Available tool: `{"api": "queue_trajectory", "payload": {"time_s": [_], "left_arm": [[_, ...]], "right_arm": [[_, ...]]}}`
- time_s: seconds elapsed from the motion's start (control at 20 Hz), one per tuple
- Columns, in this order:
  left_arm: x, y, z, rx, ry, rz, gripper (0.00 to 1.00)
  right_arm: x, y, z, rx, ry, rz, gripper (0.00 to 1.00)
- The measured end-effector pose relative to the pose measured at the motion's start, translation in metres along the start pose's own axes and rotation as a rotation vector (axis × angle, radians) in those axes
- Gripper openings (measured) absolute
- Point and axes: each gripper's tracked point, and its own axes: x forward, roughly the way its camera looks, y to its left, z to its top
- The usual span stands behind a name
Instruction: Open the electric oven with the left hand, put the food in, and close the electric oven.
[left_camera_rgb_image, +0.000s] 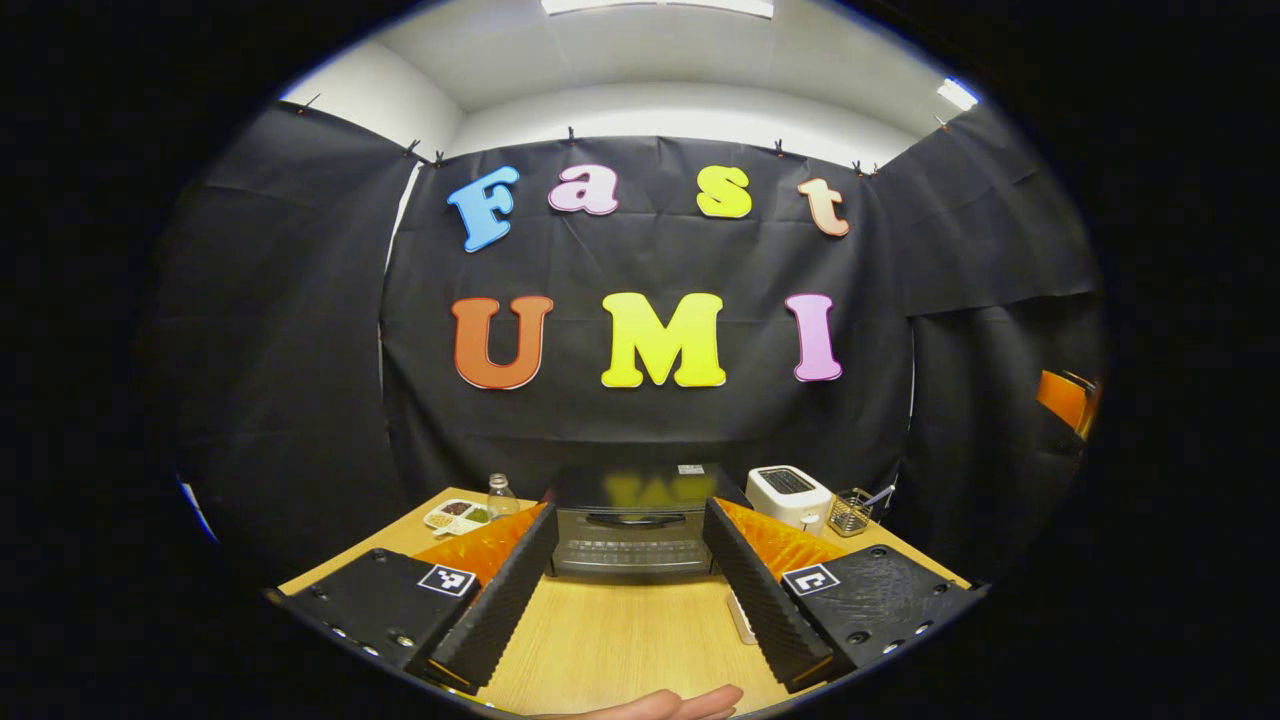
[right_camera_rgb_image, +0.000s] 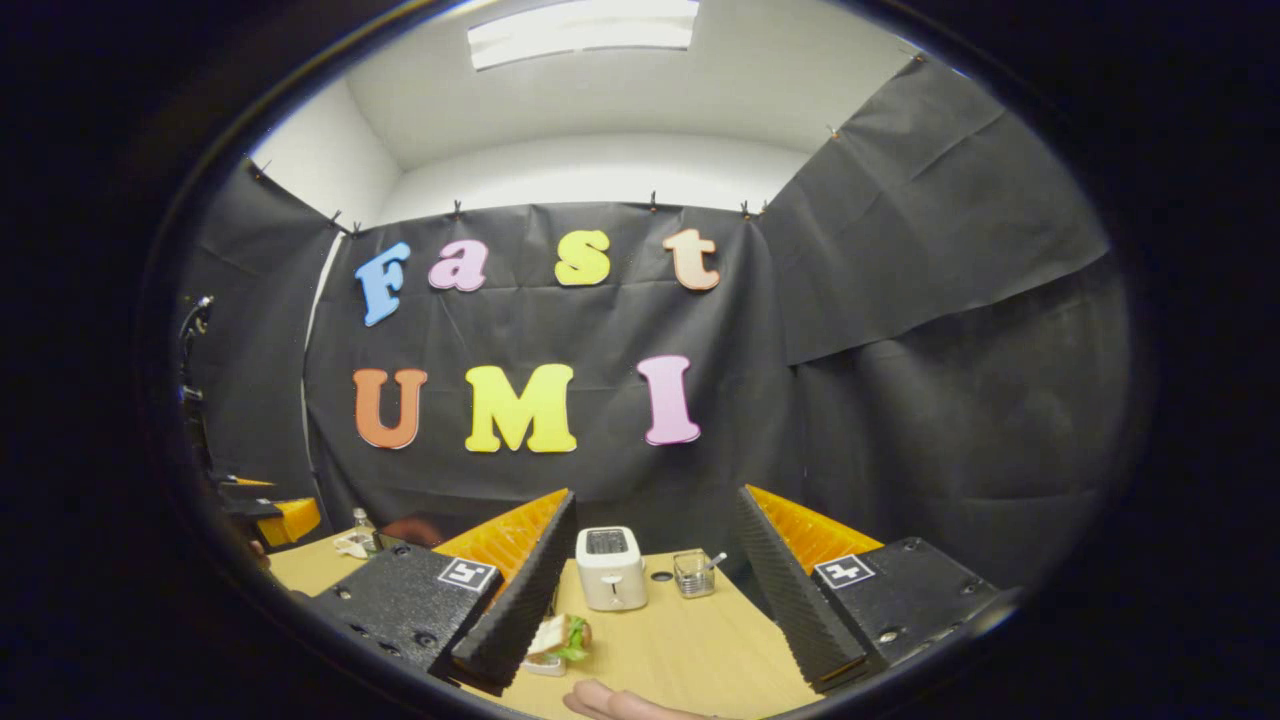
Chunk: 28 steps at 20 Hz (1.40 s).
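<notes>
Opening step, nothing touched yet: the left gripper (left_camera_rgb_image: 628, 590) hangs above the table (left_camera_rgb_image: 620, 640) with its jaws spread wide and empty, lined up squarely on the electric oven (left_camera_rgb_image: 633, 520), whose door is shut, handle across the upper front. The right gripper (right_camera_rgb_image: 650, 600) waits with jaws apart too, holding nothing, and the food, a sandwich (right_camera_rgb_image: 562, 637) on a small plate, lies on the table just by its left finger. Next call, as I read it: the left goes forward and catches that handle, then pulls the door down. Room looks good, bare wood between jaws and oven. Watch the flanks though: a white toaster (left_camera_rgb_image: 788, 495) and wire holder (left_camera_rgb_image: 850, 512) sit just right of the oven, a bottle (left_camera_rgb_image: 501, 495) and snack tray (left_camera_rgb_image: 457, 514) to its left.
</notes>
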Motion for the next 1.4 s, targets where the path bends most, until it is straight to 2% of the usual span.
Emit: {"api": "queue_trajectory", "payload": {"time_s": [0.05,0.1,0.15,0.35,0.4,0.45,0.7,0.75,0.8,0.85,0.9,0.95,1.0,1.05,1.15,1.2,1.25,1.3,1.4], "left_arm": [[0.012,0.000,-0.004,-0.006,0.006,-0.002,0.95],[0.027,0.002,-0.006,-0.011,0.014,-0.001,1.00],[0.042,0.003,-0.009,-0.015,0.020,0.003,0.95],[0.115,0.012,-0.023,-0.026,0.032,0.036,0.95],[0.132,0.011,-0.027,-0.026,0.043,0.033,0.87],[0.146,0.010,-0.034,-0.035,0.059,0.019,0.95],[0.200,0.017,-0.071,-0.078,0.146,0.032,0.93],[0.208,0.018,-0.079,-0.078,0.169,0.038,0.93],[0.215,0.018,-0.090,-0.074,0.196,0.042,0.93],[0.222,0.018,-0.098,-0.068,0.215,0.038,0.93],[0.228,0.016,-0.108,-0.059,0.239,0.037,0.93],[0.233,0.017,-0.117,-0.050,0.270,0.039,0.81],[0.237,0.015,-0.126,-0.038,0.298,0.040,0.93],[0.239,0.013,-0.135,-0.027,0.323,0.039,0.93],[0.245,0.012,-0.147,-0.010,0.368,0.054,0.93],[0.249,0.016,-0.147,0.013,0.370,0.072,0.95],[0.250,0.015,-0.149,0.014,0.371,0.068,0.97],[0.251,0.013,-0.149,0.014,0.371,0.066,0.97],[0.247,0.013,-0.150,0.004,0.392,0.059,0.97]], "right_arm": [[0.002,-0.002,-0.001,0.000,-0.001,-0.002,0.90],[0.004,-0.004,-0.002,0.004,-0.001,-0.005,0.90],[0.005,-0.004,-0.003,0.006,-0.001,0.000,0.90],[0.007,-0.010,-0.004,-0.002,-0.017,0.008,0.90],[0.009,-0.016,-0.003,-0.012,-0.026,-0.005,0.90],[0.010,-0.022,-0.003,-0.023,-0.032,-0.019,0.89],[0.005,-0.043,-0.001,-0.067,-0.066,-0.068,0.90],[0.004,-0.046,0.001,-0.072,-0.076,-0.075,0.90],[0.003,-0.049,0.003,-0.078,-0.087,-0.080,1.00],[0.002,-0.050,0.004,-0.081,-0.094,-0.084,1.00],[0.001,-0.050,0.002,-0.084,-0.097,-0.085,0.89],[0.000,-0.049,0.001,-0.087,-0.098,-0.082,0.90],[0.001,-0.049,0.000,-0.087,-0.097,-0.077,0.90],[0.001,-0.048,0.000,-0.087,-0.094,-0.073,1.00],[0.001,-0.049,-0.002,-0.087,-0.086,-0.070,1.00],[0.000,-0.049,-0.002,-0.091,-0.084,-0.070,0.90],[-0.001,-0.050,0.000,-0.094,-0.085,-0.071,0.90],[-0.002,-0.050,0.000,-0.097,-0.085,-0.069,1.00],[-0.005,-0.048,0.004,-0.102,-0.088,-0.065,1.00]]}}
